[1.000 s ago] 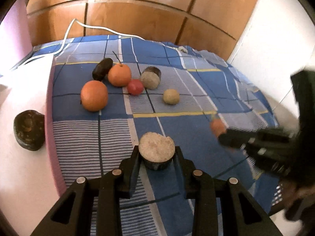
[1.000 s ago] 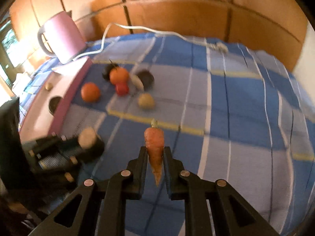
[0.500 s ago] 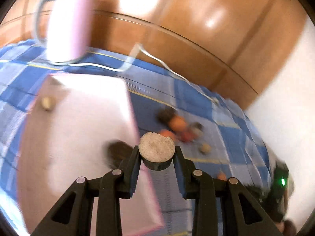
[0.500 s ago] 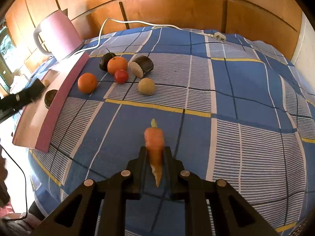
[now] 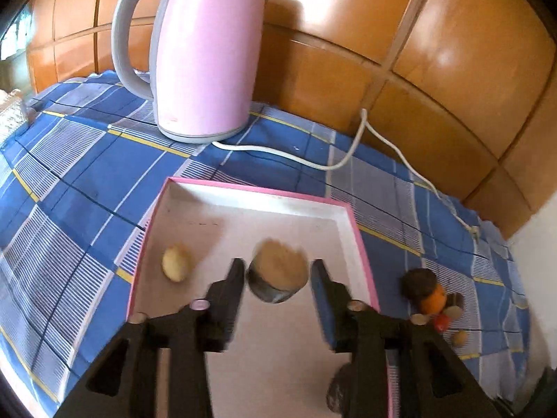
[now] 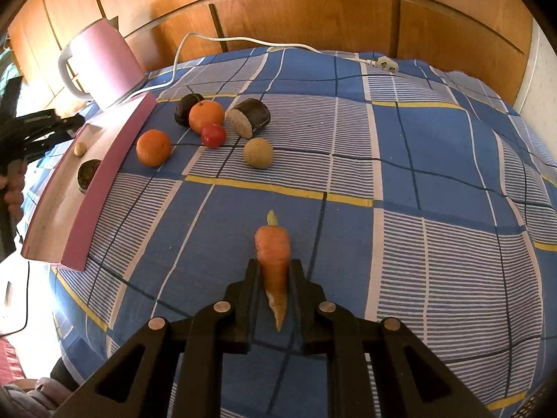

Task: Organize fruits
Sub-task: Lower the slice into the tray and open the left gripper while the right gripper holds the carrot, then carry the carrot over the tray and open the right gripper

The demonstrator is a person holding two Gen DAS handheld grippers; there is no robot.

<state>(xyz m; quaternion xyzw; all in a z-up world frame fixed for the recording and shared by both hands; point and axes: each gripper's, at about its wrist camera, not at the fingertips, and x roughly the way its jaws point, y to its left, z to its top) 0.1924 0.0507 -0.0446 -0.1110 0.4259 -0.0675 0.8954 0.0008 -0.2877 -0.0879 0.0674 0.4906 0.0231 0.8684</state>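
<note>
Left gripper (image 5: 277,280) spread wide over pink-rimmed tray (image 5: 256,198), blurred dark-skinned cut piece (image 5: 278,279) loose between fingers, pale round fruit (image 5: 176,263) beyond. Right gripper (image 6: 275,291) clamped on carrot (image 6: 274,263) above checked cloth (image 6: 417,181); oranges (image 6: 153,147), tomato (image 6: 213,136) grouped farther off, beside tray.

- Left wrist view: close above the shallow pink-rimmed white tray (image 5: 351,223), facing the tall pink electric kettle (image 5: 205,52).
- Right wrist view: higher, looking across the blue checked cloth (image 6: 417,174).
- Shared: tray (image 6: 104,170), kettle (image 6: 104,59), cloth (image 5: 87,174).
</note>
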